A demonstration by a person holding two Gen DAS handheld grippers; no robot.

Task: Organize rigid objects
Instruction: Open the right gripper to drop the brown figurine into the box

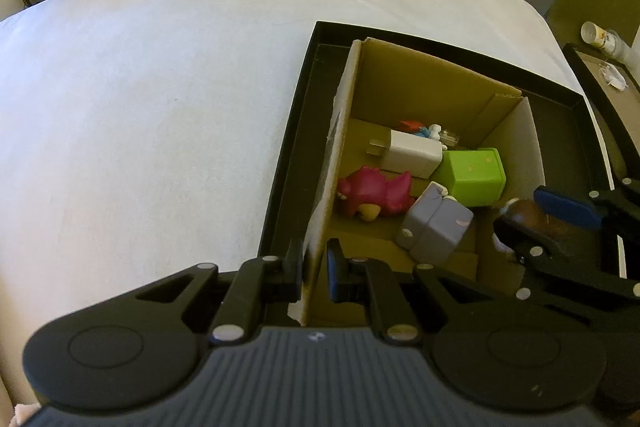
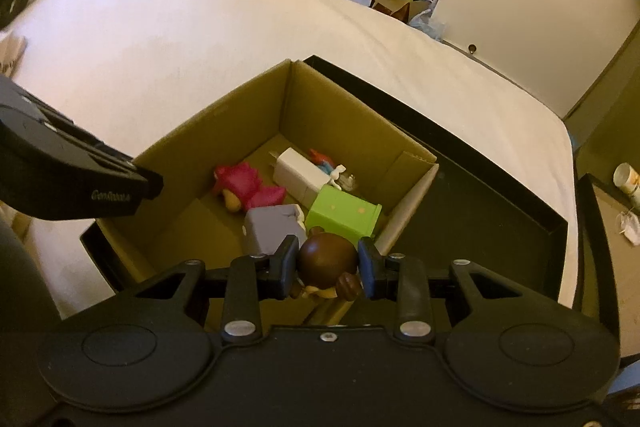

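While the left gripper (image 1: 314, 269) pinched the cardboard box (image 2: 224, 131) wall, the right gripper's (image 2: 328, 269) fingers clamped a brown figure (image 2: 326, 261) above the box, where five toys already lay.

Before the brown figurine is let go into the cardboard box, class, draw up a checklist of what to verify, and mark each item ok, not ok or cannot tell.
1. Right gripper grips the brown figurine by its head: ok.
2. Left gripper clamps the cardboard box wall to steady it: ok.
3. Figurine is over the box opening, not the black tray: ok, near the box's right wall.
4. Free floor below the figurine: cannot tell; the grey block and green cube lie close.
5. Pink toy and white charger lie clear of the drop: ok.
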